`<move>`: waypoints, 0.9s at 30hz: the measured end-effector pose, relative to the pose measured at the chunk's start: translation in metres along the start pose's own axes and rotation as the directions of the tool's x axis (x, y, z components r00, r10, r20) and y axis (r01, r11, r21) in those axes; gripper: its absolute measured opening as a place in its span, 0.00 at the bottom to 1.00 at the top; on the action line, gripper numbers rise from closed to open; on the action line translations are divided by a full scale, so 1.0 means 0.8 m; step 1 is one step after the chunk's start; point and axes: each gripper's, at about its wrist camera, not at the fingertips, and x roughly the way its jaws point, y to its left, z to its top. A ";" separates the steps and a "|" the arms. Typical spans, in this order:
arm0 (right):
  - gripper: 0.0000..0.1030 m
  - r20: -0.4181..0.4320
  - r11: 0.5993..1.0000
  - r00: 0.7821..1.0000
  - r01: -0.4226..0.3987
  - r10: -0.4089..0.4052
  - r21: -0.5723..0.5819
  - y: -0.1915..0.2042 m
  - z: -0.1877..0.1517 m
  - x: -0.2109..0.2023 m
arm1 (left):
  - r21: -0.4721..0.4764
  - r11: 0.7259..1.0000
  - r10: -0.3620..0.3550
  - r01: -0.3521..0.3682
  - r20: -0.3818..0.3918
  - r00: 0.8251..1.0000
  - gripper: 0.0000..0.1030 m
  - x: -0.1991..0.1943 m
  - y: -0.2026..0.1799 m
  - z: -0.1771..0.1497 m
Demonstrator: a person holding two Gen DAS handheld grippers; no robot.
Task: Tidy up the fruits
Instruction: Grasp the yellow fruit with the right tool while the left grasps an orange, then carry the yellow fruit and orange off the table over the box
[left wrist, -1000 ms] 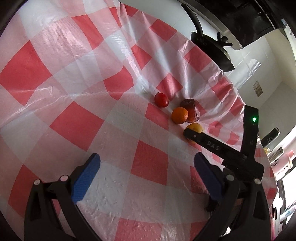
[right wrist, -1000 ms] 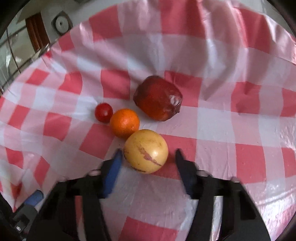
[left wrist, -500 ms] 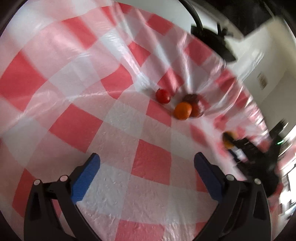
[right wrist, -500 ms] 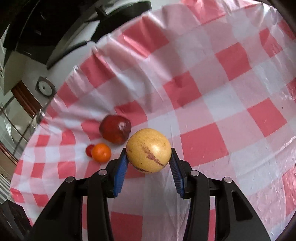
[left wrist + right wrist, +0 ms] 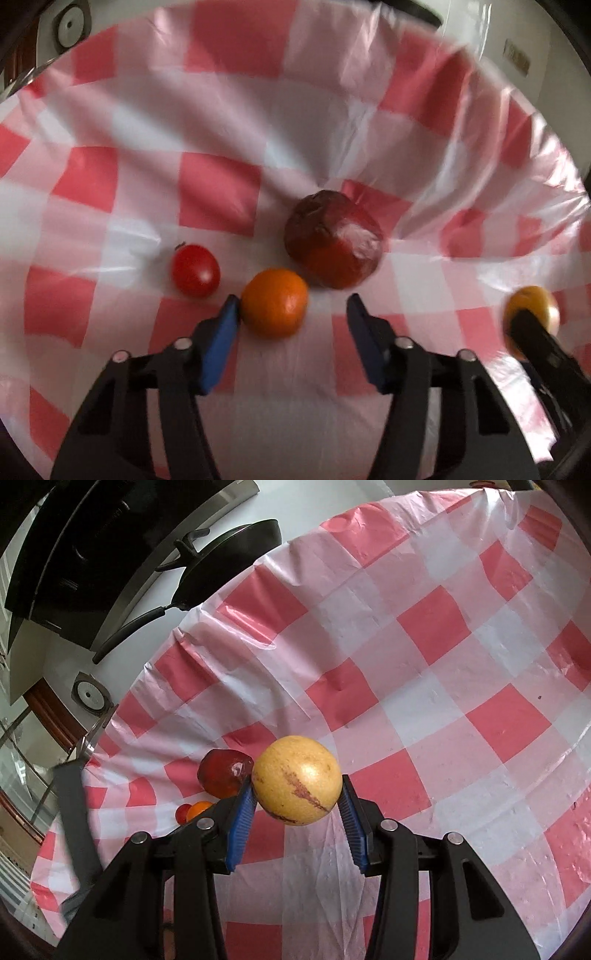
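Observation:
My right gripper (image 5: 297, 796) is shut on a round yellow fruit (image 5: 297, 779) with a brown streak and holds it above the checked cloth; the fruit also shows at the right of the left wrist view (image 5: 532, 308). My left gripper (image 5: 291, 314) is open around a small orange (image 5: 274, 302), whose left side touches the left pad. A dark red fruit (image 5: 332, 243) lies just behind the orange and a small red tomato (image 5: 195, 270) to its left. In the right wrist view the dark red fruit (image 5: 223, 777), orange (image 5: 199, 808) and tomato (image 5: 182, 812) lie far left.
A red and white checked plastic cloth (image 5: 443, 664) covers the table. A black pan (image 5: 229, 561) with a long handle sits beyond the cloth's far edge by a dark stove. The left gripper's body (image 5: 74, 812) shows at the left edge.
My left gripper has moved up close to the fruits and now straddles the orange. My right gripper has carried the yellow fruit up and away to the right.

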 end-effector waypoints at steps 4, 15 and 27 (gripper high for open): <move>0.44 -0.007 1.000 1.000 -0.005 0.005 0.010 -0.003 0.000 0.001 | -0.007 1.000 0.001 -0.001 0.026 1.000 0.37 -0.014 0.004 -0.006; 0.44 -0.020 1.000 1.000 -0.004 0.004 -0.027 0.005 -0.003 0.003 | -0.228 0.972 0.004 0.050 0.232 0.973 0.36 -0.171 0.066 -0.117; 0.44 -0.015 0.999 1.000 0.014 -0.015 -0.038 0.008 -0.005 0.005 | -0.295 0.953 -0.014 0.074 0.202 0.979 0.37 -0.168 0.094 -0.129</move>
